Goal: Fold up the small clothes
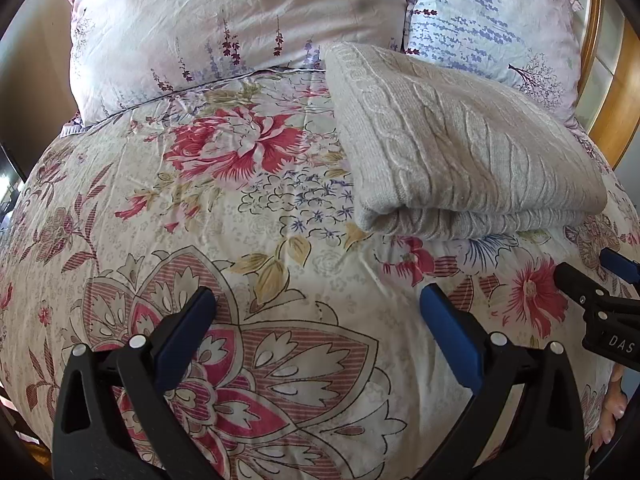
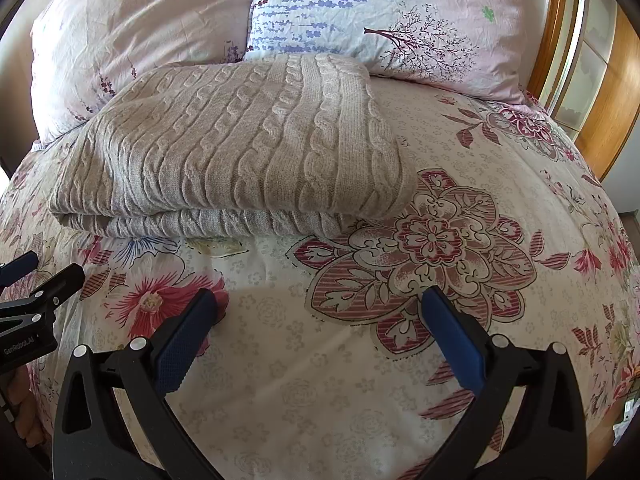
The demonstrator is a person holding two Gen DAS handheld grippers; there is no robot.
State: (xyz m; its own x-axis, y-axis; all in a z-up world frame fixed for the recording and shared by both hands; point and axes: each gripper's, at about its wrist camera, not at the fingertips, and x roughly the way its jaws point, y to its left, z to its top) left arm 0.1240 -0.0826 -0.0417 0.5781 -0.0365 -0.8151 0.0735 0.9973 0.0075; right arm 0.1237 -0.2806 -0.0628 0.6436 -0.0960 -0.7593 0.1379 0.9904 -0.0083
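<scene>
Garment: beige cable-knit sweater (image 2: 236,144), folded into a thick rectangle on the floral-print bed cover (image 2: 320,380); its far edge is up against the two lavender-print pillows (image 2: 132,36).
Position, left wrist view: sweater at about 1 o'clock from the left tongs (image 1: 318,308).
Position, right wrist view: sweater at about 11 o'clock from the right tongs (image 2: 320,308).
Left tongs: spread wide, holding nothing, apart from the sweater, over bare cover.
Right tongs: spread wide, empty, also short of the near folded edge.
Progress, judged: fold looks complete or nearly so; layers sit stacked, near edge rounded.
Risk 1: thick, springy knit may open again if a further fold is tried; bulk at the rounded edge would push the top layer back.
Risk 2: a pinch on the upper layer alone would drag it off the lower one and skew the stack.
Risk 3: soft cover gives under pressure; tongs pressed down could catch the cover with the knit.
Risk 4: blue pads (image 1: 188,340) could snag the raised cable stitches.
Risk 5: tongs work close together; the right one shows at 3 o'clock in the left view, so a clash is possible.
</scene>
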